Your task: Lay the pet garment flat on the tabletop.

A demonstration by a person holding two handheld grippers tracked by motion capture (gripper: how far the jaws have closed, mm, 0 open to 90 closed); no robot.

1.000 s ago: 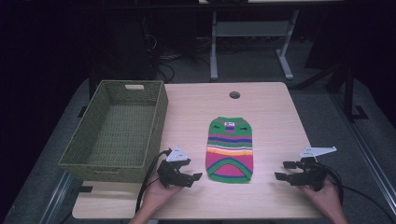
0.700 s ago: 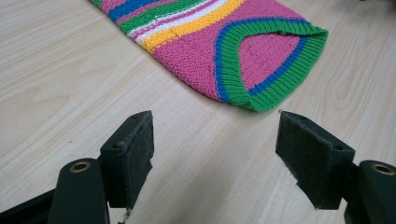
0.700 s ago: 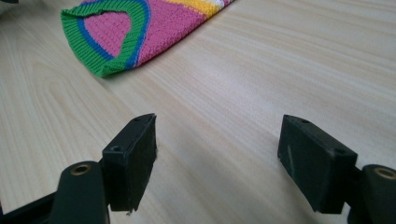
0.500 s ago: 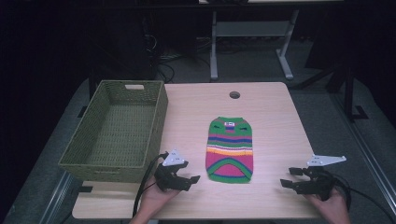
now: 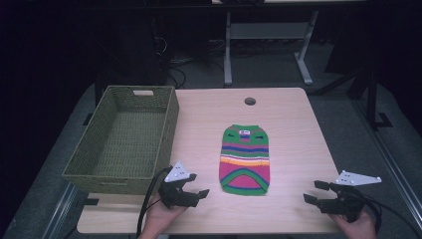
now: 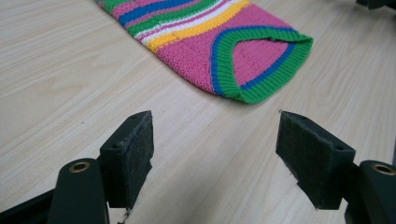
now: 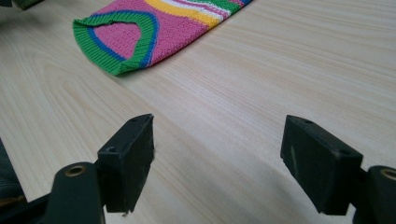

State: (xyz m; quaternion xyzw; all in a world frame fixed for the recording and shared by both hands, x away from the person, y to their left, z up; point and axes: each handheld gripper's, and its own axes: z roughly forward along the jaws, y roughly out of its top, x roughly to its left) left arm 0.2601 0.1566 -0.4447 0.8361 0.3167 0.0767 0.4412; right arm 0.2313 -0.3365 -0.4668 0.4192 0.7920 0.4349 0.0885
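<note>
Here, a small knitted sweater [image 5: 245,159] striped in green, blue, pink, yellow and white lies flat on the pale wooden table [image 5: 293,119], its green neckband pointing toward the round cable hole [image 5: 250,101] at the far edge and its green-and-blue hem toward the person. To the left of the sweater stands a rectangular olive-green woven basket [image 5: 124,139] with a handle slot in its far wall; it looks empty, though the high view is dim. The left gripper [image 5: 199,192], black with a grey three-cornered plate, sits just beside the sweater's near left corner, jaws spread wide with nothing between them; in the left gripper view its padded jaws frame bare wood short of the hem. The right gripper [image 5: 314,191] rests well to the right of the sweater, near the table's front edge, jaws likewise wide apart and holding nothing.
</note>
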